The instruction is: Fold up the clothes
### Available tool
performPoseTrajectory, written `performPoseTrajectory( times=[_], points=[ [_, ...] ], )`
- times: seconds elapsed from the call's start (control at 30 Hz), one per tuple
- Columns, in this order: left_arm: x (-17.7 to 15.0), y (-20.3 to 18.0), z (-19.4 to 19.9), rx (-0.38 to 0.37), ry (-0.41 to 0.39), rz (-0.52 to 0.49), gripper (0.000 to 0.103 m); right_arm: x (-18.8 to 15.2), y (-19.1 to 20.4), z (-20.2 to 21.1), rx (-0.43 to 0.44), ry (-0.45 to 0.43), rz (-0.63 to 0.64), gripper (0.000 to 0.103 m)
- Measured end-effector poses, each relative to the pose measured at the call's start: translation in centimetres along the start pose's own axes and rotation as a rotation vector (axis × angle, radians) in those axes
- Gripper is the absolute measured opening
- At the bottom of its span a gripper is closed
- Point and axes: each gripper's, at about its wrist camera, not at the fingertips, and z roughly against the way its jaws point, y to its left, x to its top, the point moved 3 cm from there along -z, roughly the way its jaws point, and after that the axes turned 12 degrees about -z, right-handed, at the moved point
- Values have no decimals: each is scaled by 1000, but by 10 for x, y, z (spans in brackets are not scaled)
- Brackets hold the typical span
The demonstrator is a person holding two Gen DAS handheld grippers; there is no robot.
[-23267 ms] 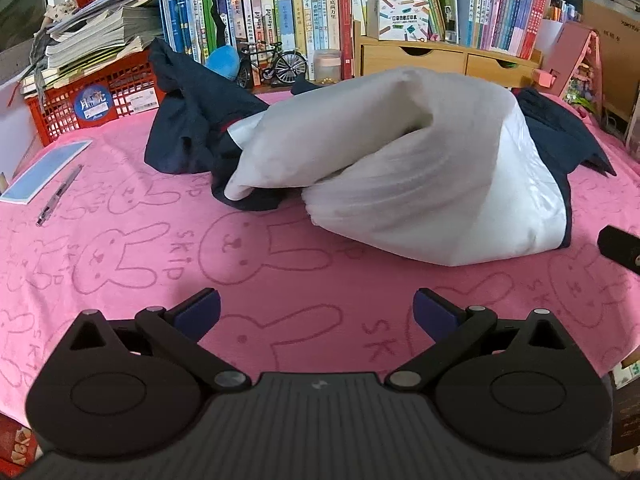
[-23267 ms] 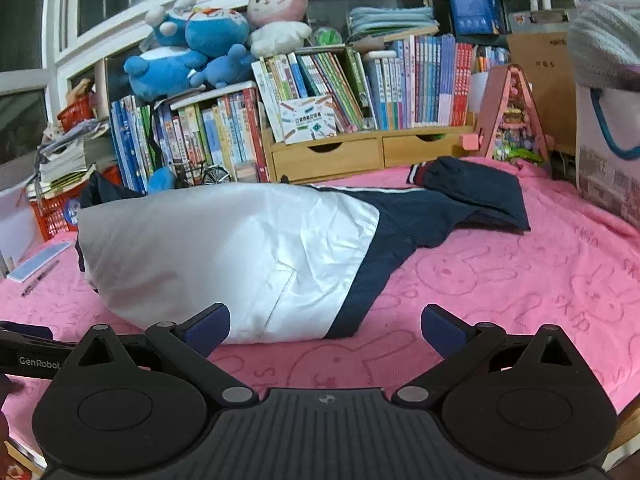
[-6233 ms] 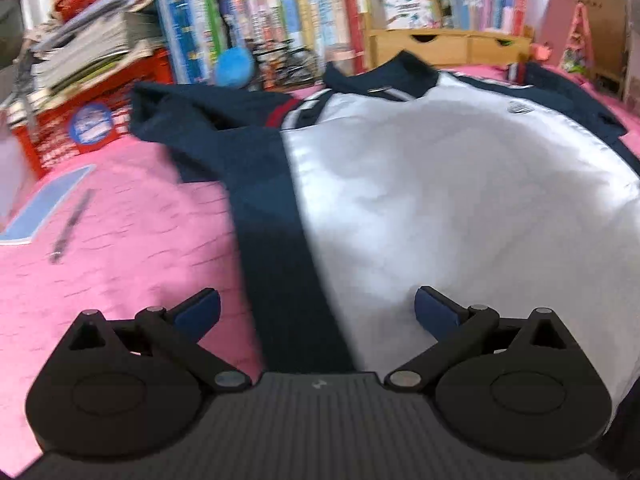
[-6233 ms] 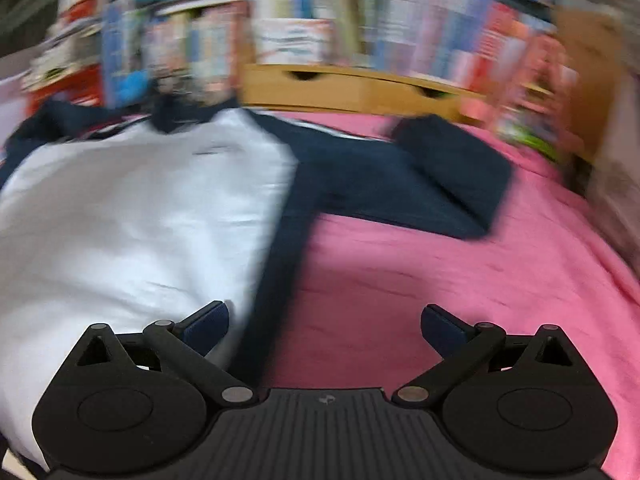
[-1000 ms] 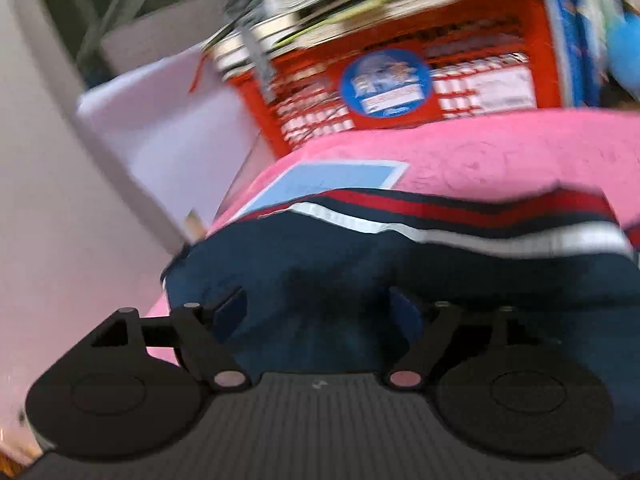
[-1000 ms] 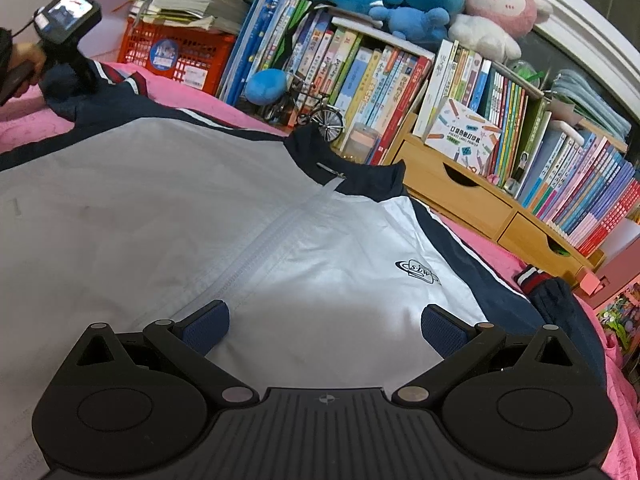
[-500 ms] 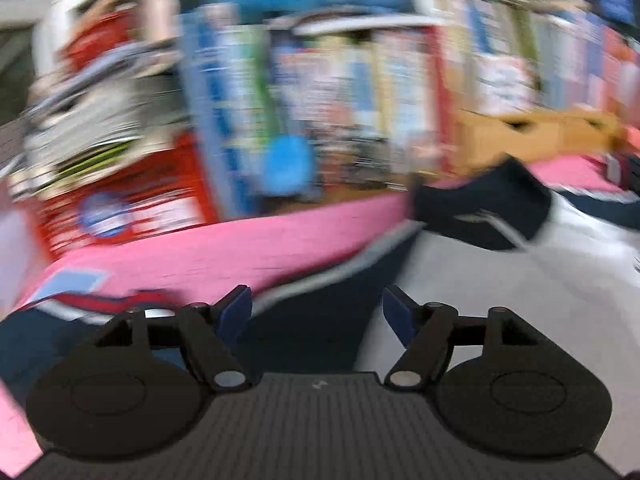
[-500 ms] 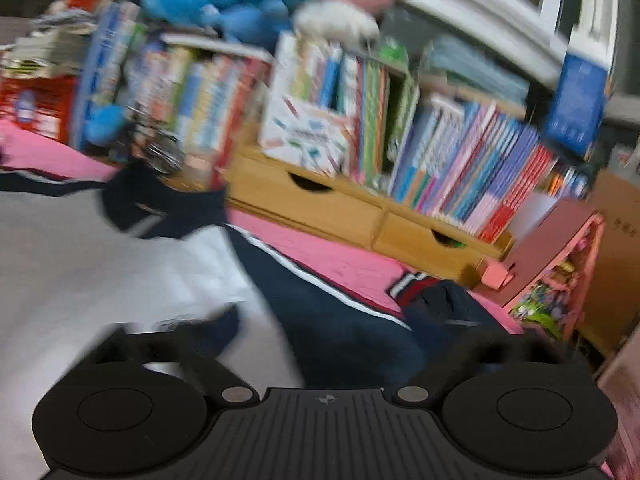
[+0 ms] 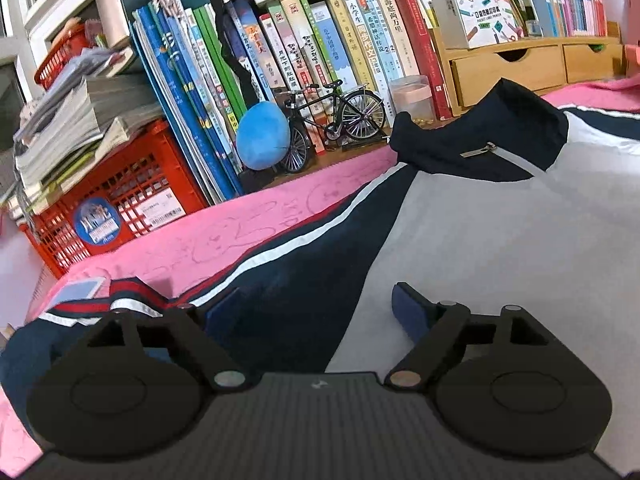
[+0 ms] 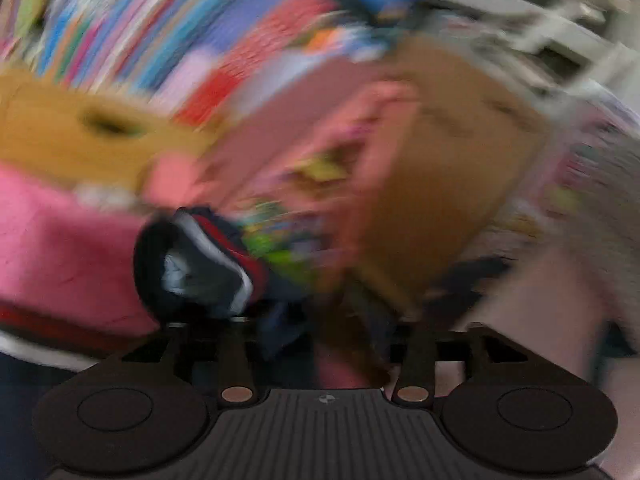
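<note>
Jacket (image 9: 500, 240) spread flat on pink cloth (image 9: 224, 232), left gripper (image 9: 316, 312) hovering over it with jaws spread — right gripper (image 10: 320, 332) blurred, seemingly pinched on a striped cuff (image 10: 208, 264).

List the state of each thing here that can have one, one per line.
Jacket: spread flat on the pink cloth, front up, not folded.
Jacket zipper: closed up to the collar.
Wooden drawers: both shut.
Left gripper: open, over the sleeve, holding nothing.
Right gripper: view badly blurred; seems shut on the sleeve cuff.
</note>
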Motion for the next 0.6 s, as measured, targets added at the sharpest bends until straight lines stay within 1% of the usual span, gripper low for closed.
performPoseTrajectory(
  times=[0.03, 0.07, 0.13, 0.2, 0.23, 0.27, 0.3, 0.33, 0.4, 0.43, 0.5, 0.53, 0.57, 0.6],
  points=[
    [-1, 0, 2, 7, -1, -8, 83, 1, -16, 4, 10, -13, -22, 79],
    [-2, 0, 6, 11, -2, -13, 83, 0, -26, 6, -7, -17, -13, 79],
    [-3, 0, 10, 15, -3, -18, 83, -6, -39, 8, -34, -22, 43, 78],
    [-3, 1, 9, 15, -3, -18, 84, -14, -42, 12, -75, -44, 90, 73],
    [-3, 1, 8, 15, -3, -17, 84, -18, -40, 21, -50, -71, 85, 72],
    [-3, 1, 8, 16, -2, -16, 84, -22, -36, 30, 5, -97, 82, 72],
    [-3, 2, 7, 16, -1, -16, 85, -26, -27, 38, 112, -112, 90, 72],
    [-3, 2, 6, 17, -1, -15, 86, -28, -13, 42, 195, -104, 116, 72],
    [-3, 2, 5, 20, 0, -16, 87, -36, 22, 44, 310, -79, 188, 73],
    [-3, 3, 5, 16, 2, -10, 88, -38, 39, 43, 321, -78, 214, 76],
    [-4, 5, 4, 9, 4, 2, 90, -45, 71, 36, 308, -108, 245, 103],
    [-4, 6, 4, 6, 6, 8, 90, -48, 83, 34, 294, -132, 258, 103],
    [-4, 7, 3, 2, 7, 14, 91, -51, 91, 28, 286, -138, 282, 100],
    [-5, 8, 3, -1, 8, 20, 91, -50, 93, 20, 262, -121, 291, 57]
  ],
)
